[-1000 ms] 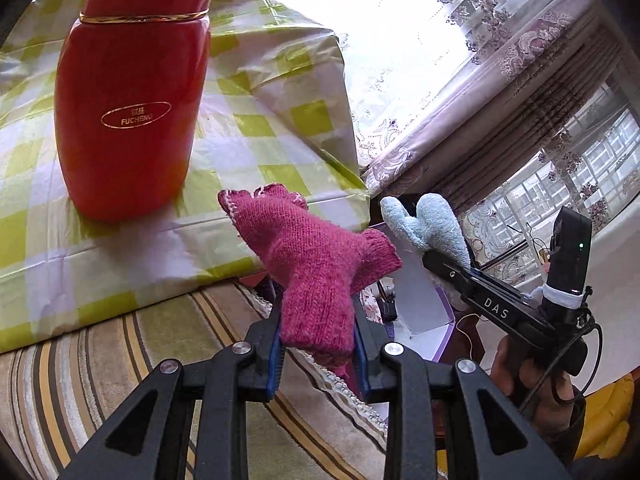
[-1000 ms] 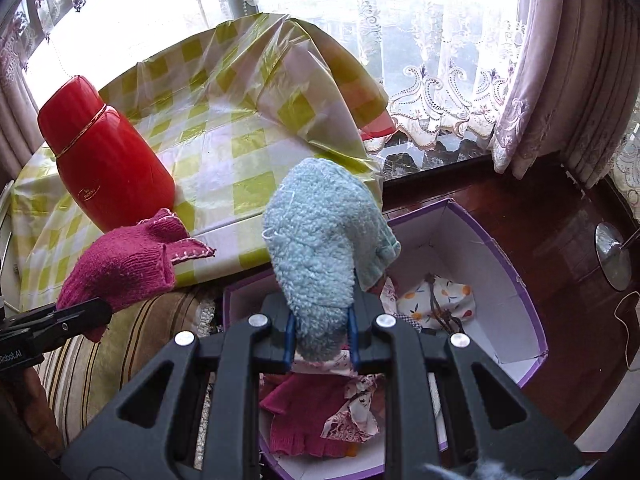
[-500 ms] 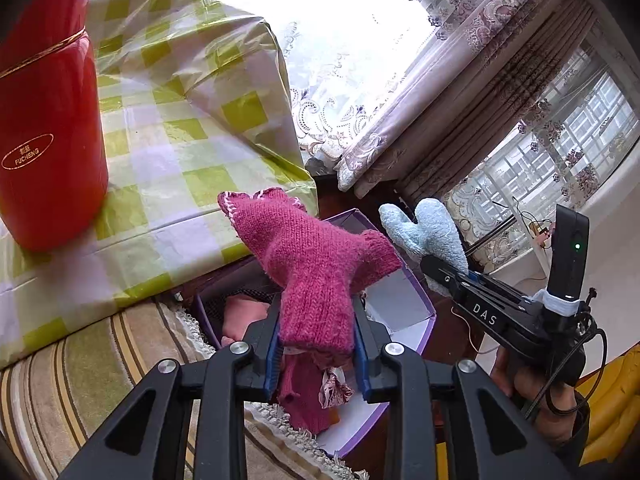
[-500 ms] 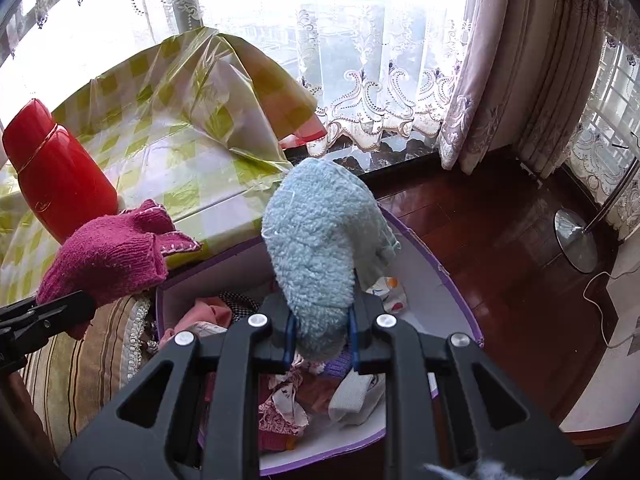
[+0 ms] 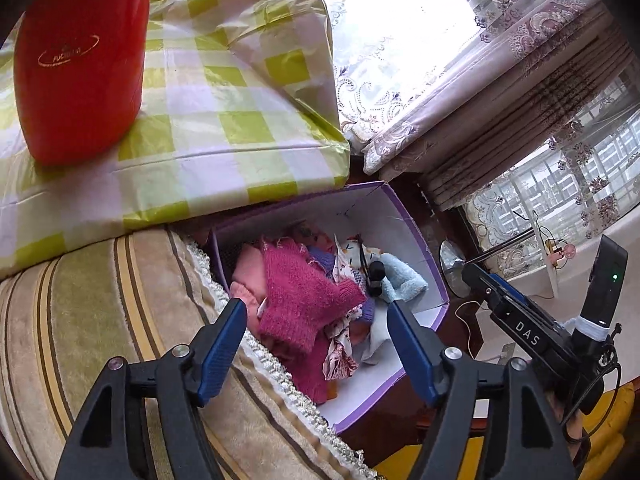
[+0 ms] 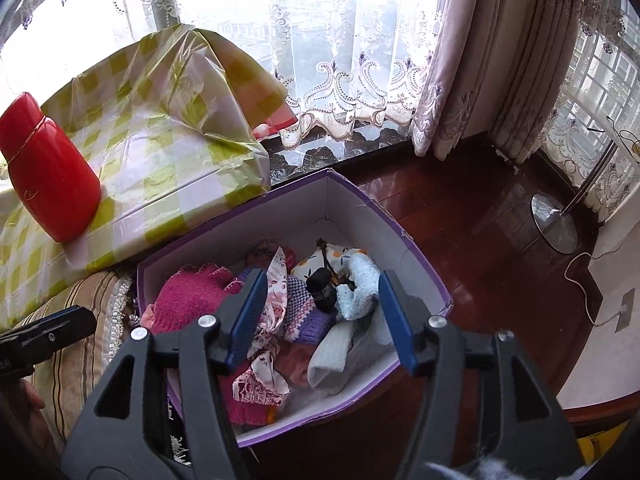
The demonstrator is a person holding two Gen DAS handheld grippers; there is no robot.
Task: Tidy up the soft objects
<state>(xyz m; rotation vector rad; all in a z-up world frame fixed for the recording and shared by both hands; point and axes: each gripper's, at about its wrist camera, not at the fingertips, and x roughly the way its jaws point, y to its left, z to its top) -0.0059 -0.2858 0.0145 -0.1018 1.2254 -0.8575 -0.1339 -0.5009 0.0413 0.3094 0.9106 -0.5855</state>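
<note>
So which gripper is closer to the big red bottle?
The left. The left gripper is open over the box's pink-glove end, the side toward the red bottle. The right gripper is open over the blue-glove end, farther away.

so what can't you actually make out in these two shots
- Top of the red plastic flask: cut off by the left wrist view's upper edge.
- Floor of the purple cardboard box: buried under clothes in both views.
- Small black object beside the pale blue fluffy glove: too small to identify.
</note>
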